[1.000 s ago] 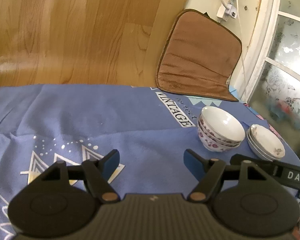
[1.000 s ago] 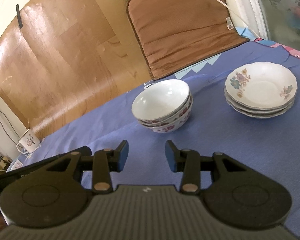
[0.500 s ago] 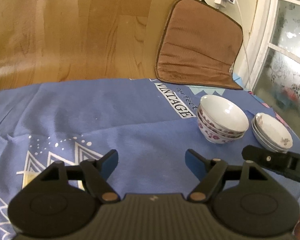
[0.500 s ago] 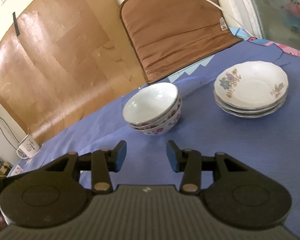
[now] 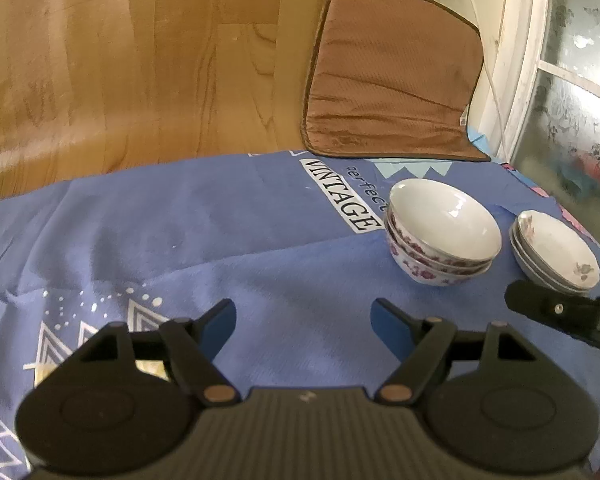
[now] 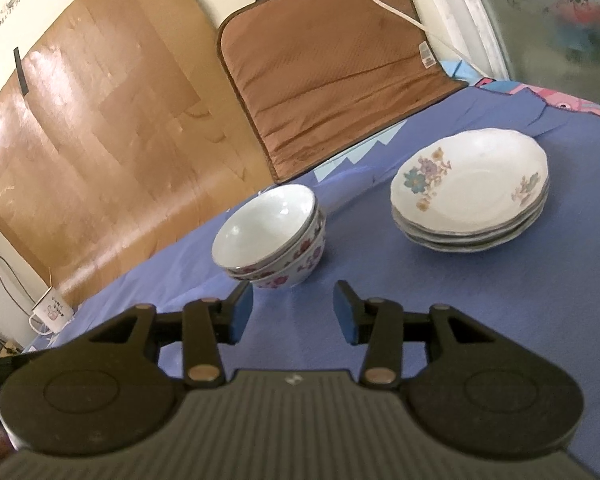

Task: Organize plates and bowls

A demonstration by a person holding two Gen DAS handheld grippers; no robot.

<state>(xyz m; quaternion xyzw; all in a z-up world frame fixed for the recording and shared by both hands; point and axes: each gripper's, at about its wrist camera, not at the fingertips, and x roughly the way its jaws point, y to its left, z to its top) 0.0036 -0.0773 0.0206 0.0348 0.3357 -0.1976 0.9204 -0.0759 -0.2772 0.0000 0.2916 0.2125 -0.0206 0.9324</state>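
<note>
A stack of white bowls with purple flowers (image 5: 440, 236) stands on the blue cloth, right of centre in the left wrist view, and ahead-left in the right wrist view (image 6: 272, 236). A stack of white floral plates (image 5: 552, 252) sits just right of the bowls, and it shows at the right in the right wrist view (image 6: 472, 192). My left gripper (image 5: 304, 320) is open and empty over bare cloth, left of and nearer than the bowls. My right gripper (image 6: 292, 308) is open and empty, just short of the bowls; its body shows in the left wrist view (image 5: 560, 312).
The blue tablecloth (image 5: 180, 232) has a "VINTAGE" print. A brown cushion (image 6: 328, 60) leans against the wall behind the dishes beside a wooden panel (image 6: 100, 120). A white mug (image 6: 52, 308) stands at the far left edge. A frosted window (image 5: 580, 80) is at the right.
Both grippers have drawn back a little and risen; the right gripper has swung right, so the bowls and plates sit further left in its view. Both stay open and empty.
</note>
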